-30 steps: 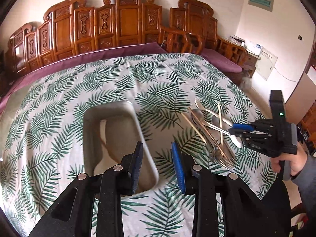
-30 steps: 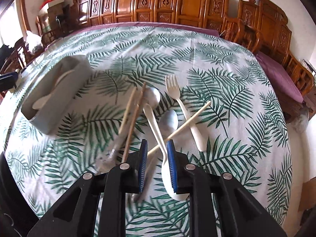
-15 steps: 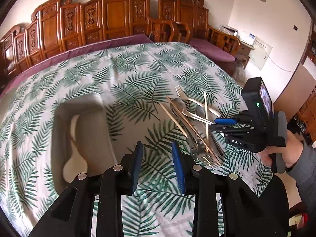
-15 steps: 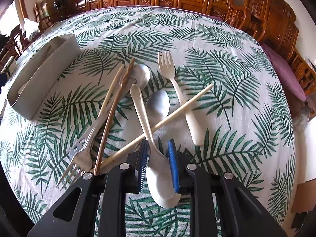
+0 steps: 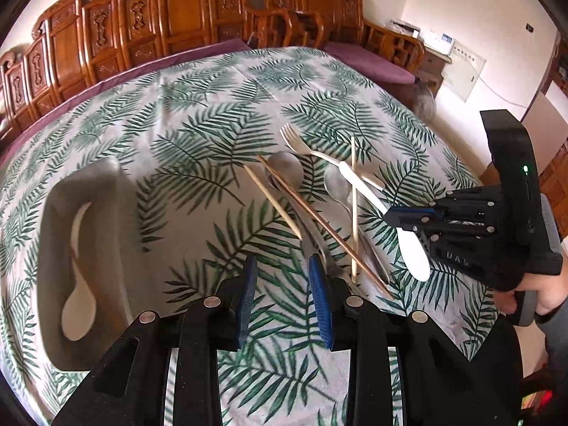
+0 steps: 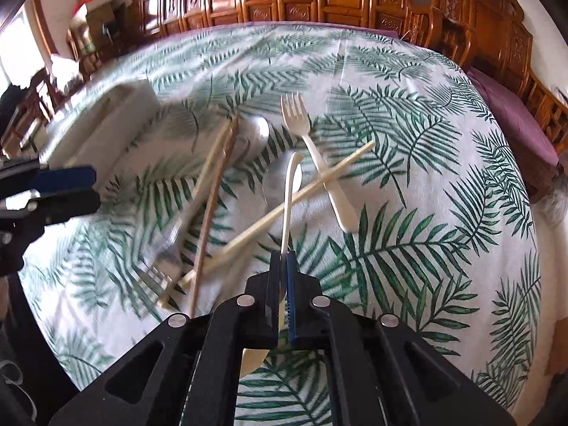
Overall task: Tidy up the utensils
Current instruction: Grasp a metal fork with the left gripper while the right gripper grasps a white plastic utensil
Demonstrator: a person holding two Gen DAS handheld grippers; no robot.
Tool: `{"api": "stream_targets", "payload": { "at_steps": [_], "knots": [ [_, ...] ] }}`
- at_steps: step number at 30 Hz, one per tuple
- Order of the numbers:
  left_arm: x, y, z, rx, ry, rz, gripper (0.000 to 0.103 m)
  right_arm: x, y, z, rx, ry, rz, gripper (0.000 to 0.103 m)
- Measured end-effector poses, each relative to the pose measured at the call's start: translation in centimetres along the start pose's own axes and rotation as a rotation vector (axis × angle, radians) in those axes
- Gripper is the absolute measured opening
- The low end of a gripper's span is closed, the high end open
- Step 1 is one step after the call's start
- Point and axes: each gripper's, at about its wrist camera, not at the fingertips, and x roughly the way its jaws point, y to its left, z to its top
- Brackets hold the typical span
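My right gripper (image 6: 283,259) is shut on a white plastic spoon (image 6: 288,191); the handle sticks up past the jaws and the bowl hangs below them. From the left wrist view the right gripper (image 5: 390,216) holds that white spoon (image 5: 413,259) tilted over the pile. In the pile lie a white fork (image 5: 294,138), two metal spoons (image 5: 285,170), a brown chopstick (image 5: 319,220) and pale chopsticks (image 5: 273,202). My left gripper (image 5: 282,284) hovers open just left of the pile, nothing between its fingers. A grey tray (image 5: 53,213) on the left holds another white spoon (image 5: 78,305).
A leaf-print cloth (image 5: 213,113) covers the round table. Carved wooden chairs (image 5: 184,7) line the far side. A person's hand (image 5: 546,298) grips the right tool near the table's right edge. A metal fork (image 6: 159,269) lies at the pile's near end.
The right gripper has closed on the white spoon and tipped it up off the pile. The left gripper has moved right and down, from over the tray toward the pile.
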Motion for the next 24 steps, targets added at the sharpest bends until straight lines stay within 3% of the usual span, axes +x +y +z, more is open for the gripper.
{"api": "stream_targets", "payload": {
  "at_steps": [12,15,24],
  "knots": [
    [4.7,-2.0,1.3,-0.030,0.068,-0.044,0.028,0.1,-2.0,-0.2,0.065,-0.011,0.031,0.004],
    [5.5,-2.3,1.5,-0.040,0.082,-0.058,0.022,0.2,-2.0,-0.2,0.064,-0.014,0.032,0.004],
    [6.8,-2.7,1.8,-0.055,0.110,-0.032,0.020,0.2,-2.2,-0.3,0.068,-0.013,0.040,0.005]
  ]
}}
